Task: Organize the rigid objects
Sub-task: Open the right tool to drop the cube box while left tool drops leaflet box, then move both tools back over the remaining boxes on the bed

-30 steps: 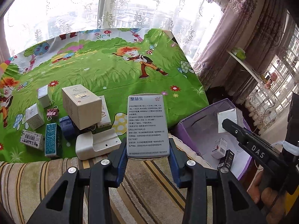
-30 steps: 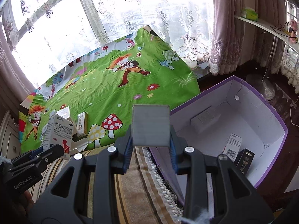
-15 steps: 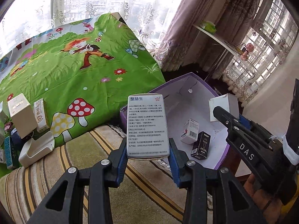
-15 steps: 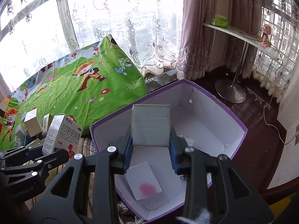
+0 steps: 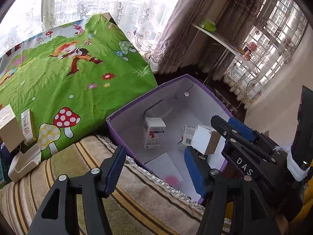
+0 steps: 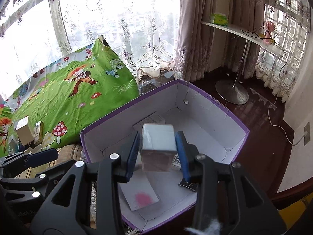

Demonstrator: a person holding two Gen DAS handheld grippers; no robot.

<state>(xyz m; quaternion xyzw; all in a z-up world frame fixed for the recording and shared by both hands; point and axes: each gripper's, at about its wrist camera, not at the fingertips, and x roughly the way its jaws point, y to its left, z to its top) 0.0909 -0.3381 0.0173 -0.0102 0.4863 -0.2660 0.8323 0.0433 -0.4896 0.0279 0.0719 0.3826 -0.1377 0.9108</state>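
A purple box with a white inside (image 5: 125, 113) (image 6: 215, 101) stands beside the sofa. My left gripper (image 5: 154, 168) is open and empty at the box's near rim. The white medicine box (image 5: 153, 135) it held stands inside the purple box. My right gripper (image 6: 157, 152) is open over the purple box. A small white carton (image 6: 157, 145) (image 5: 204, 142) hangs between its pads, tilted and apart from them. Another white carton (image 5: 185, 137) lies inside.
A green cartoon cloth (image 5: 68, 74) covers the surface to the left, with several small boxes (image 5: 9, 129) and a white plastic holder (image 5: 23, 162) at its near edge. A striped sofa cover (image 5: 137, 205) lies below my left gripper. A white shelf (image 6: 240, 31) stands by the curtains.
My left gripper has opened and the medicine box has dropped into the purple box. My right gripper has opened over the box and its carton is slipping free.
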